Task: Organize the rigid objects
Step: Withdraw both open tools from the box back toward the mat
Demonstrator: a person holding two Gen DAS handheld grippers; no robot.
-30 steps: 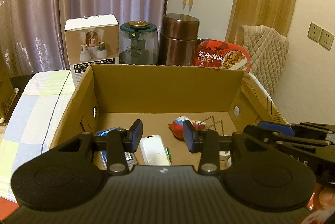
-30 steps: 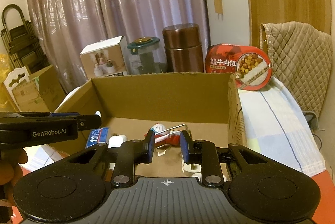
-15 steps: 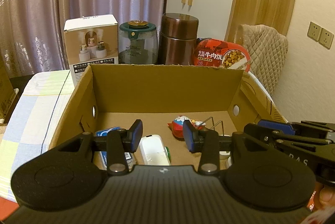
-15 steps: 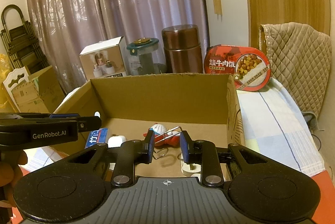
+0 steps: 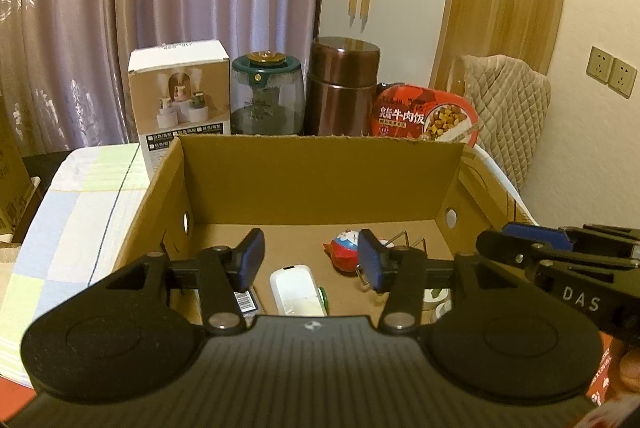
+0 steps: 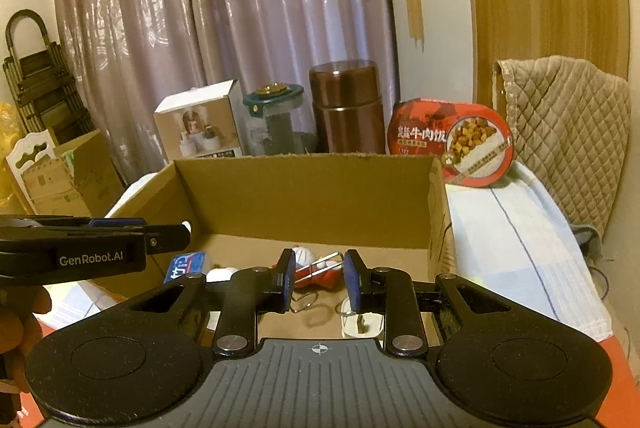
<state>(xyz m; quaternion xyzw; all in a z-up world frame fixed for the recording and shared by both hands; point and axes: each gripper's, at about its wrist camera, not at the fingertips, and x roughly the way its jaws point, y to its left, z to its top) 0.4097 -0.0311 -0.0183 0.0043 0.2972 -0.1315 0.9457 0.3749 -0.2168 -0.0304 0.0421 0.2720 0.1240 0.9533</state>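
Above an open cardboard box [image 5: 320, 180], the left tongs [image 5: 310, 262] hover with their blue pads parting and nothing between them, while the right tongs [image 6: 318, 278] sit at their narrowest, a small gap still showing between the pads and nothing gripped. Seen past the left tongs, a white oblong case [image 5: 296, 290] lies on the box floor near the front wall, with a barcoded pack [image 5: 246, 302] just to its left toward the left wall. A red, white and blue egg-shaped toy [image 5: 344, 248] rests at mid-floor, touching a bent wire clip [image 5: 404, 242] on its right. From the right wrist view, a white plug [image 6: 358, 324] lies near the box's front right corner, and a blue printed pack [image 6: 188, 264] sits by the left wall. Behind the box's far wall stand a white product carton [image 5: 180, 96], a green-lidded glass jar [image 5: 266, 96], a brown metal canister [image 5: 344, 86] and a red instant beef rice bowl [image 5: 428, 116] tipped on its edge. The box sits on a pale checked cloth [image 5: 72, 220]. A quilted beige cover [image 6: 568, 124] hangs at the far right, and mauve curtains [image 6: 200, 28] fill the back.
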